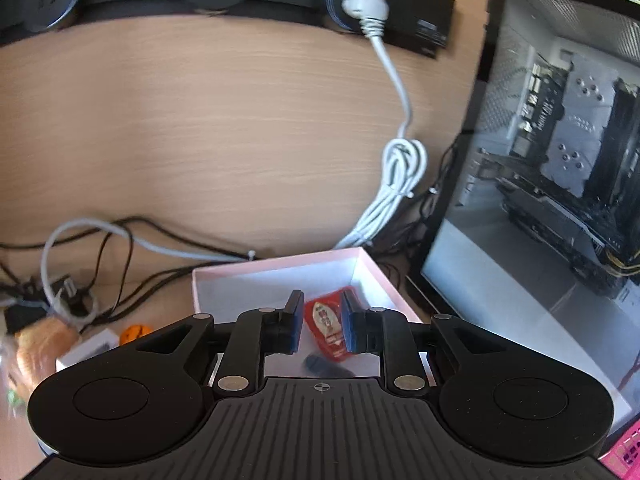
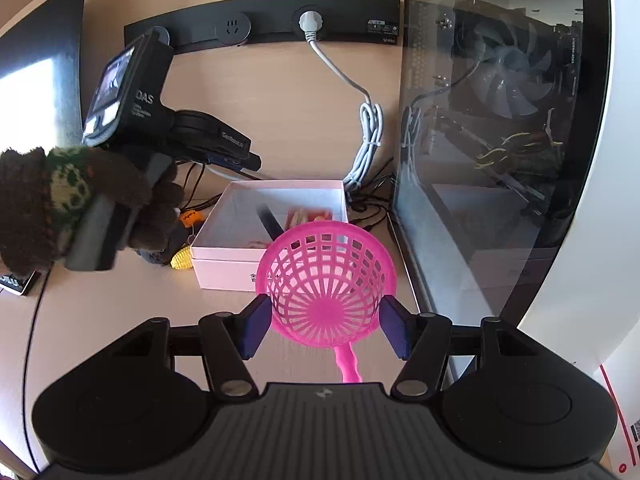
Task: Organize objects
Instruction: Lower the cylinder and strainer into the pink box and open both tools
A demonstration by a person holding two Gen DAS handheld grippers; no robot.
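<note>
Pink mesh basket (image 2: pixel 326 272) pinched at its base by the right gripper (image 2: pixel 326 320), mouth tipped toward the far side, probably bound for the pale pink box (image 2: pixel 224 276) just beyond. Left gripper (image 1: pixel 322 304), carried in a knitted glove (image 2: pixel 132 196), hanging over that box with jaws drawn to their narrowest and gripping nothing. Red sachet (image 1: pixel 326 324) lying loose inside, likely just sorted there. Light wood desk (image 1: pixel 200 140); glass-sided computer case (image 2: pixel 500 120) close on the right; black power strip (image 2: pixel 272 20) far along the back with a white cable (image 2: pixel 368 132) trailing down.
</note>
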